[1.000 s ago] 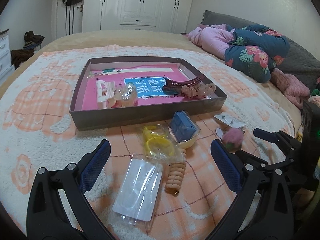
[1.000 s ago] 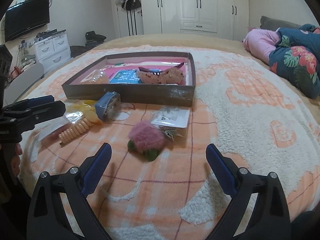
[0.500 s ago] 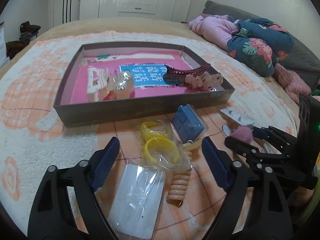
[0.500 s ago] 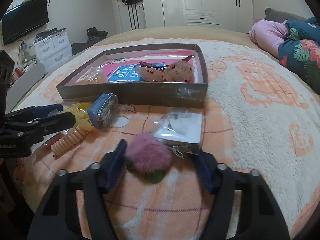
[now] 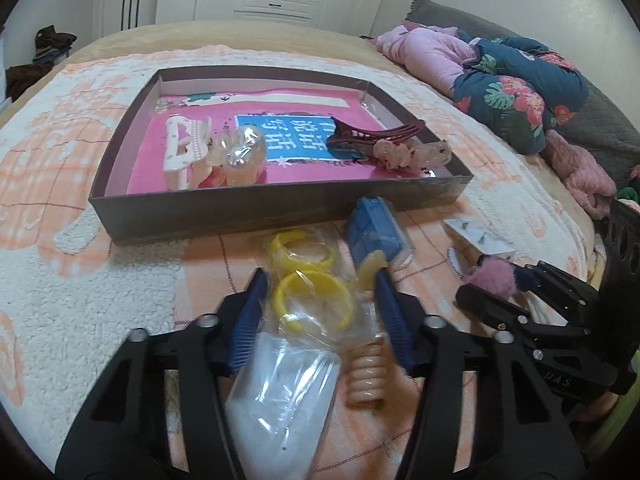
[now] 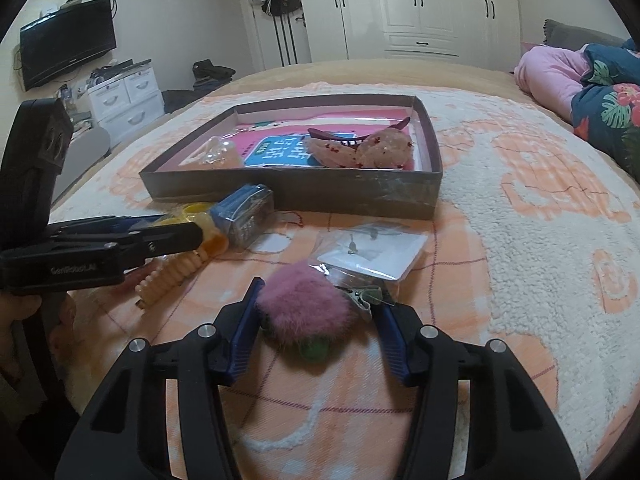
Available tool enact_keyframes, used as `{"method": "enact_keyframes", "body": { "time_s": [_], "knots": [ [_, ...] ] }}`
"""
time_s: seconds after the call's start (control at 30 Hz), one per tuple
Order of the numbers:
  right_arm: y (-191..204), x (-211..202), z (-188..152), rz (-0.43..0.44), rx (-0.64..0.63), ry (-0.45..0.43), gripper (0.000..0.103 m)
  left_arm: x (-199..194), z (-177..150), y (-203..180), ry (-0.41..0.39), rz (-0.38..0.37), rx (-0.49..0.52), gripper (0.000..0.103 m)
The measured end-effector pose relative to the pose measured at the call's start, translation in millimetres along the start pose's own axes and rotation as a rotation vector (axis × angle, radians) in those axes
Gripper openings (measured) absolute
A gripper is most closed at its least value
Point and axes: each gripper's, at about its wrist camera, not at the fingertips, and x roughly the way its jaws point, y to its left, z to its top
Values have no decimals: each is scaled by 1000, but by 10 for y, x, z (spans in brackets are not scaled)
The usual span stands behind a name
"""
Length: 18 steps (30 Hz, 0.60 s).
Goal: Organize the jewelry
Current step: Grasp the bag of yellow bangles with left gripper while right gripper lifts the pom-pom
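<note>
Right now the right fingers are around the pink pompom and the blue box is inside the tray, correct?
Not quite. The blue box lies on the blanket in front of the tray, as the left wrist view shows. The right fingers are around the pink pompom.

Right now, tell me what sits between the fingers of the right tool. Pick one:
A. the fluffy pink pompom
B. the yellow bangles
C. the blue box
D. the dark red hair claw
A: in the right wrist view the fluffy pink pompom lies between the fingers of the right tool, on the blanket.
</note>
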Motion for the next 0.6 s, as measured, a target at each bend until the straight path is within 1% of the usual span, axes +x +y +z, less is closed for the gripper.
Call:
{"method": "enact_keyframes", "body": {
  "time_s": [0.03, 0.23, 0.6],
  "knots": [
    [2, -10, -3, 2, 1, -2, 52, -6, 2, -4, -1, -2, 0, 38],
    [43, -65, -25, 13, -5, -7, 52, -78, -7, 16, -14, -2, -6, 37],
    [197, -170, -28, 59, -37, -28, 51, -349, 13, 127, -88, 15, -38, 37]
  ]
}}
